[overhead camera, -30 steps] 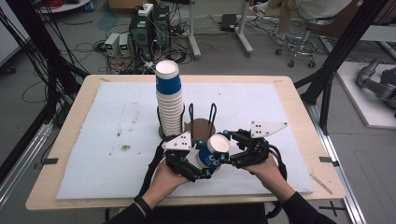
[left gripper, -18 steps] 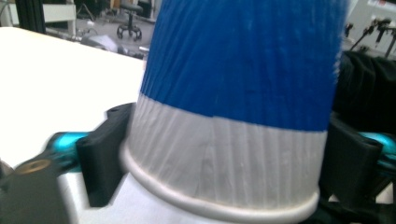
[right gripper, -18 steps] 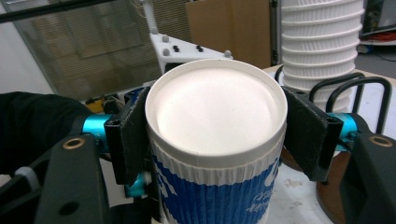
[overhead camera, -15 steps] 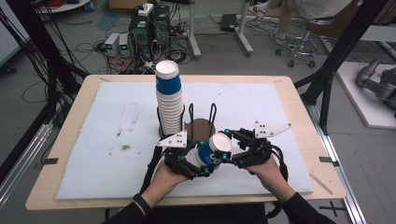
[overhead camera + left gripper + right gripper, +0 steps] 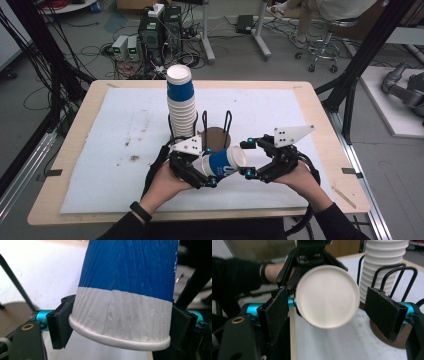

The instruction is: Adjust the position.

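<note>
Left gripper [image 5: 202, 172] fingers just closing, right gripper [image 5: 246, 159] fingers just opening

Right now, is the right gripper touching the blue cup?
Apart. In the right gripper view, the right gripper has just opened, and both pads stand clear of the cup, which the left gripper holds.

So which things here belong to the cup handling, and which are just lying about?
In the job:
- paper cup, clamped near its rim by the left gripper
- right gripper, jaws just opened off the cup's base
- cup stack
- wire holder

Lying about:
- electronics boxes on the floor
- stool
</note>
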